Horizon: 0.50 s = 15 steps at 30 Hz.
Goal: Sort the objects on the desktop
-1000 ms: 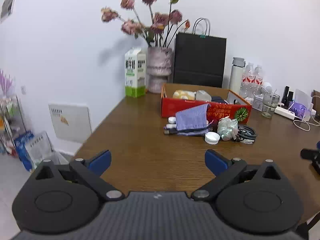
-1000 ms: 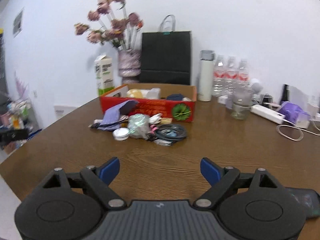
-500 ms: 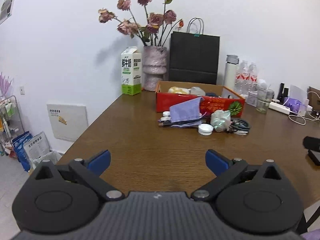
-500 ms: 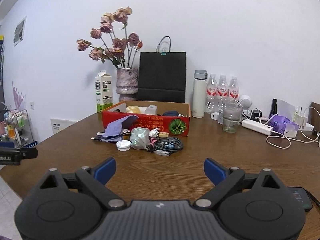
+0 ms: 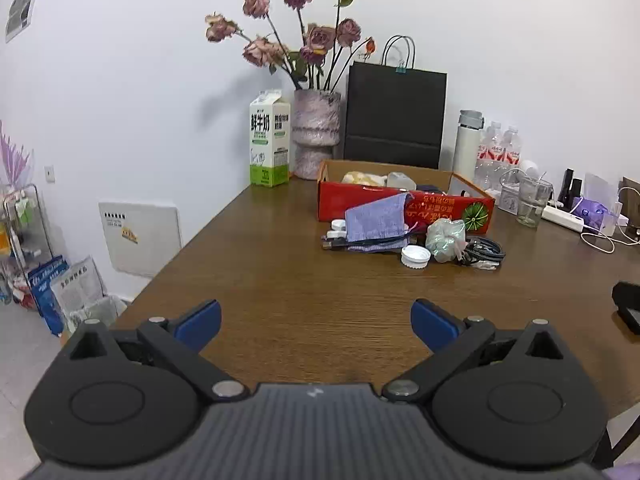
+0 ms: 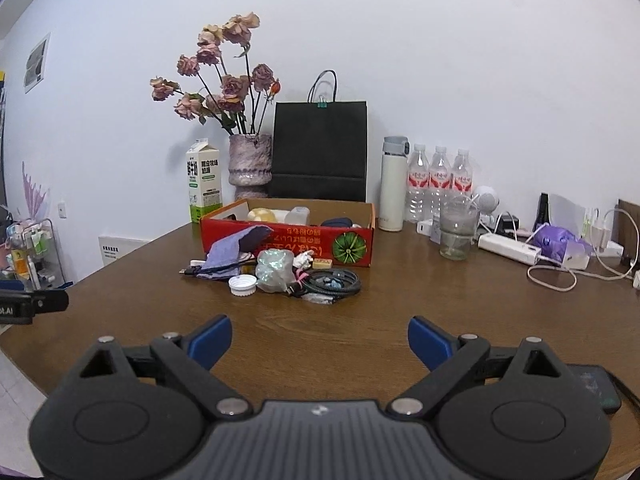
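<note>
A red cardboard box with several items inside stands mid-table. In front of it lies a pile: a purple cloth pouch, a white cap, a crumpled clear bag and coiled dark cables. My left gripper is open and empty, near the table's front edge. My right gripper is open and empty, also well short of the pile.
At the back stand a milk carton, a vase of dried roses, a black paper bag, a white flask and water bottles. A glass, power strip and cables lie right. A phone lies by my right gripper.
Both grippers have pulled back and levelled, so the pile looks farther away and the view is steadier. Both stay open and empty.
</note>
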{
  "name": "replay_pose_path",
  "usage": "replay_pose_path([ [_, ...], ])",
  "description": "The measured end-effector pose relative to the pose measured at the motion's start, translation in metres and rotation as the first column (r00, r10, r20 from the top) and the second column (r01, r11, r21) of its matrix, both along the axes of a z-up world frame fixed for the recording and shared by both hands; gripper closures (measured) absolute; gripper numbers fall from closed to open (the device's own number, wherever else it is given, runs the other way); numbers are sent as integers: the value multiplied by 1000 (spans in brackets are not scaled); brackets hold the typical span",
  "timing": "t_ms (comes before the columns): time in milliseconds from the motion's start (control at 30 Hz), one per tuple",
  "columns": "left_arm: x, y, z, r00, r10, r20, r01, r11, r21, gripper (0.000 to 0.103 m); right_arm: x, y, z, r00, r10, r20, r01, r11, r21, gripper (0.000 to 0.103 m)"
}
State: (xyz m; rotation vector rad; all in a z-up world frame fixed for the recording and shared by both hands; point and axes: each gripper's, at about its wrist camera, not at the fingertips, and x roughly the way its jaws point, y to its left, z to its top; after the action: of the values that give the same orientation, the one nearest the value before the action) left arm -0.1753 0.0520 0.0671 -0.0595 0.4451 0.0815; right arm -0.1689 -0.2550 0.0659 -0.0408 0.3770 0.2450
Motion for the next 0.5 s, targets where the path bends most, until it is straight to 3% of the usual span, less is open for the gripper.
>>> replay_pose_path([
  [300, 47, -9, -5, 996, -86, -15, 86, 995, -44, 0, 36, 12, -16, 998, 52, -43, -52, 999, -1, 8],
  [500, 101, -17, -7, 990, -123, -66, 124, 992, 15, 0, 87, 19, -25, 994, 53, -94, -52, 999, 13, 11],
])
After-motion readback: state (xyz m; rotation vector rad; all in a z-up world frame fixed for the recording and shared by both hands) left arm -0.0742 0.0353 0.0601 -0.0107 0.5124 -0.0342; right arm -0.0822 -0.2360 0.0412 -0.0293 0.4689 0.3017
